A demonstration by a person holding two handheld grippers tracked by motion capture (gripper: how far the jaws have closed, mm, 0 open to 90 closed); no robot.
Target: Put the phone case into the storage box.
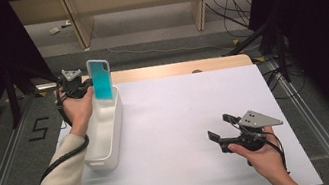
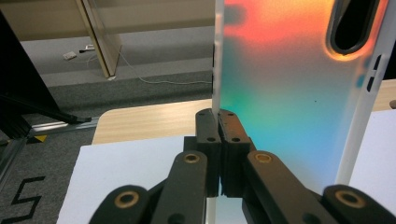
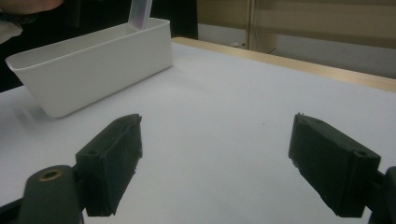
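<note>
Left gripper (image 1: 84,88): jaws clenched on the side edge of an iridescent teal phone case (image 1: 101,79), pads pinching the thin wall, as the left gripper view shows at close range (image 2: 217,135); case (image 2: 289,102) held upright, its lower end inside or just over the far end of a white oblong bin (image 1: 106,132), which of the two cannot be told. Bin sits at about nine o'clock on the white table mat (image 1: 182,120), long axis running toward twelve. Right gripper (image 1: 220,128): jaws spread wide, nothing between them, resting low over bare mat at about four o'clock, well apart from the bin; its own view shows the two black pads (image 3: 112,158) apart with the bin (image 3: 93,70) off at ten o'clock. Step in hand, by judgement: placing the case in the bin or drawing it out. Next move calls for a straight vertical travel clear of the bin's rim, grip kept firm on the slim edge.
</note>
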